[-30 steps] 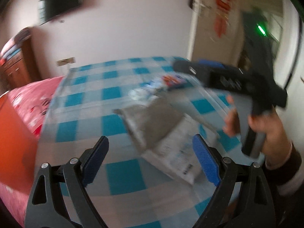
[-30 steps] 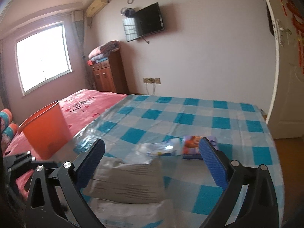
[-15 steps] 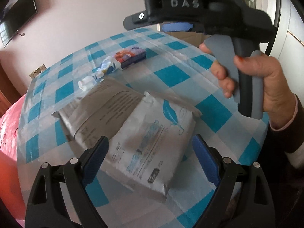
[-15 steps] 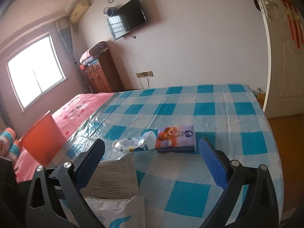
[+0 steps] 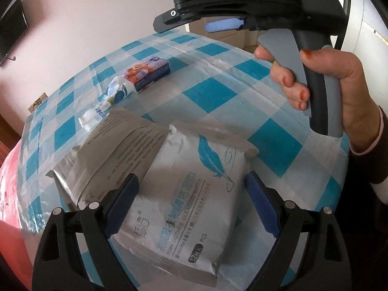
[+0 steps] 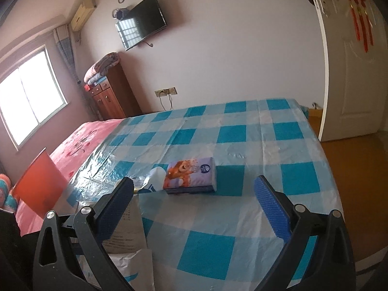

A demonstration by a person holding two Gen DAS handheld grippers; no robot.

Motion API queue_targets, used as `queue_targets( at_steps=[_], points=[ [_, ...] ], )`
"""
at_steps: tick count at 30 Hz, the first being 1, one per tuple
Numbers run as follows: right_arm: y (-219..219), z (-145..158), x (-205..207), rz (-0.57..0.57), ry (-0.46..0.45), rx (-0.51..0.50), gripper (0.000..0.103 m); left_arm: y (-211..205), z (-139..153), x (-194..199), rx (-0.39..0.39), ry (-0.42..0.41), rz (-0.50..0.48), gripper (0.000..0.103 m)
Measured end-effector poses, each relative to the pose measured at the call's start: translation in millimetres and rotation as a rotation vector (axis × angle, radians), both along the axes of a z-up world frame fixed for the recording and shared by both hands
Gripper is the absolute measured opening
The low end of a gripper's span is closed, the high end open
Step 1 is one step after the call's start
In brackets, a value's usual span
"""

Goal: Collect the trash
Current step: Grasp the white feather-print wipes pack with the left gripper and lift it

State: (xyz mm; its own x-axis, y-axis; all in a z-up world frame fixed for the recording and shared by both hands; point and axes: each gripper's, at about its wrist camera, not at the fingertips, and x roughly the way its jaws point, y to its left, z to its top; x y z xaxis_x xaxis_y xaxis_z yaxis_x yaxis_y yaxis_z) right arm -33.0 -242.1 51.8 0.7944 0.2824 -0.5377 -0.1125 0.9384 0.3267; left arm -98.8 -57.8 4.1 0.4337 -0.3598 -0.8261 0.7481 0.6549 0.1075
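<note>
A white wipes pack with a blue feather print lies on the blue-checked tablecloth, overlapping a grey foil pouch. My left gripper hovers open just above the white pack, one finger on each side, not pressing it. Farther off lie a crumpled white wrapper and a purple tissue pack. My right gripper is open and empty, pointing at the tissue pack, with the wrapper and the pouch to its left. A hand holds it.
An orange bin stands on the pink bed left of the table. The table's right edge drops to the brown floor by a white door. A wooden cabinet stands by the far wall.
My left gripper tipped down and came in close over the white pack. The right gripper rolled and shifted toward the tissue pack. Both stayed open.
</note>
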Motion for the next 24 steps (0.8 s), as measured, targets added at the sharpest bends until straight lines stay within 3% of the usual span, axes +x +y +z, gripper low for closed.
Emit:
queue_targets(
  at_steps=[4, 12, 24],
  points=[
    [-8, -4, 5, -0.005, 0.012, 0.036, 0.098, -4, -7, 8, 0.006, 0.042, 0.005, 0.095],
    [-16, -17, 18, 0.002, 0.070, 0.065, 0.098, -11, -13, 10, 0.010, 0.039, 0.019, 0.095],
    [0, -36, 40, 0.044, 0.130, 0.064, 0.098, -8, -10, 16, -0.048, 0.067, 0.126, 0.080]
  ],
)
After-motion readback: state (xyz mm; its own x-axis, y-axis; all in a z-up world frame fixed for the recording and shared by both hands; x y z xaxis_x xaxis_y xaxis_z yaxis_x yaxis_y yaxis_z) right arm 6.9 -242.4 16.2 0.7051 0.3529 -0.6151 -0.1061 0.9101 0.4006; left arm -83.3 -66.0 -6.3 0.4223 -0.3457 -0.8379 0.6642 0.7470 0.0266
